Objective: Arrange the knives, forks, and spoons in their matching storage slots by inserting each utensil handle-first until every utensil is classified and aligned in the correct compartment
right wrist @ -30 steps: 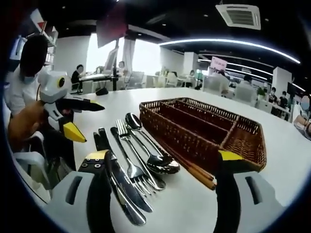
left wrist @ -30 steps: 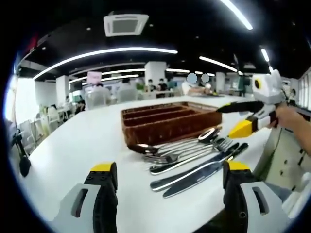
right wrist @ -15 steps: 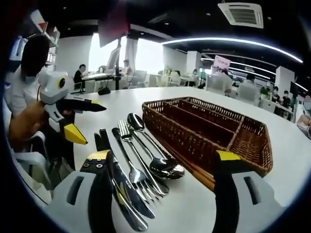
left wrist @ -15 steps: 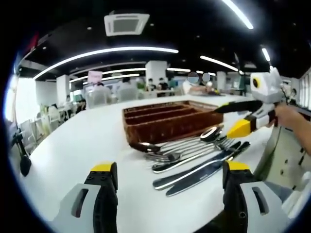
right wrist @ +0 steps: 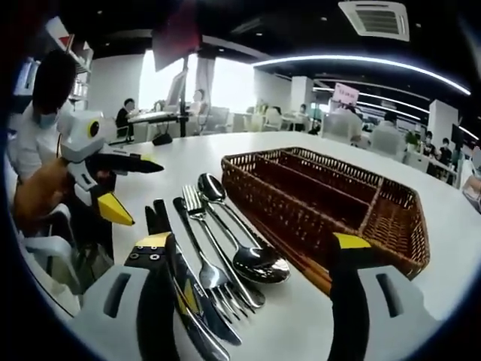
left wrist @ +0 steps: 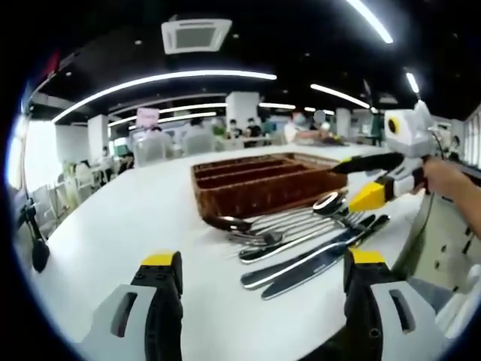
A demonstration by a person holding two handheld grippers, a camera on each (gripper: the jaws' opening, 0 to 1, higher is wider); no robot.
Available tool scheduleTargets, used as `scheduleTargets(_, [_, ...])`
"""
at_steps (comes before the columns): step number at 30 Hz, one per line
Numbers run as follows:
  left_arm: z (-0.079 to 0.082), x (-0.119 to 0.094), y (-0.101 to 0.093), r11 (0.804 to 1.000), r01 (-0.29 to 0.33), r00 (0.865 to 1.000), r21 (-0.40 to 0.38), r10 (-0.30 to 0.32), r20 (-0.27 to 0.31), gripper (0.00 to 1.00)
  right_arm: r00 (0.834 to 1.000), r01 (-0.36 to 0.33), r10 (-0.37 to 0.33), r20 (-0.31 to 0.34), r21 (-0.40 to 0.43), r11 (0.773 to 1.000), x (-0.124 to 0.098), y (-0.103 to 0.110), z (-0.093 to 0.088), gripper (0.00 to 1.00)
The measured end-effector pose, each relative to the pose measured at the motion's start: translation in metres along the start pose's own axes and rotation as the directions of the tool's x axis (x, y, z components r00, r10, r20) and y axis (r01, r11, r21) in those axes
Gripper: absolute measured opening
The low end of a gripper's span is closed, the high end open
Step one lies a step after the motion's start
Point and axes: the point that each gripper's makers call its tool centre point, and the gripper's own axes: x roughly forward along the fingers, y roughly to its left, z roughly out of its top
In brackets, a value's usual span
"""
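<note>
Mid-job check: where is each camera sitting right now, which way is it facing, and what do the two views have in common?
Left gripper view: rides on the left tool, jaws open, facing across the white table at the cutlery and wicker tray; the right tool and a hand enter from the right.
Right gripper view: rides on the right tool, jaws open, facing the same pile from the opposite side; the left tool and hand enter from the left.
Shared: tray, cutlery, table, each other's tool.

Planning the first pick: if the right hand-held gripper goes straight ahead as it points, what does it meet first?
Probably the spoon bowls and fork tines lying between its open jaws, before the wicker tray; depth is unclear.
</note>
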Motion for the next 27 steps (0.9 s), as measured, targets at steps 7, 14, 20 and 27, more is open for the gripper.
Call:
scheduleTargets(7, [0.002,0.001,0.0,1.0,0.0,1.0,0.001,0.0,0.004,0.89,1.0,-0.008,0.008,-0.004,-0.002,1.0,0.004,0.001,0.001,0.86])
scheduleTargets(14, [0.002,0.001,-0.001,1.0,0.003,1.0,0.01,-0.003,0.003,0.89,1.0,-0.018,0.018,-0.012,-0.016,1.0,0.007,0.003,0.001,0.85])
scheduleTargets(20, [0.002,0.001,-0.002,1.0,-0.001,1.0,0.01,0.001,0.004,0.89,1.0,-0.03,0.03,-0.008,-0.04,0.999,0.01,0.006,0.004,0.84])
scheduleTargets(27, [0.001,0.0,-0.001,1.0,-0.003,1.0,0.007,0.003,0.005,0.88,0.999,-0.043,0.043,-0.011,-0.06,0.997,0.014,0.009,0.004,0.8])
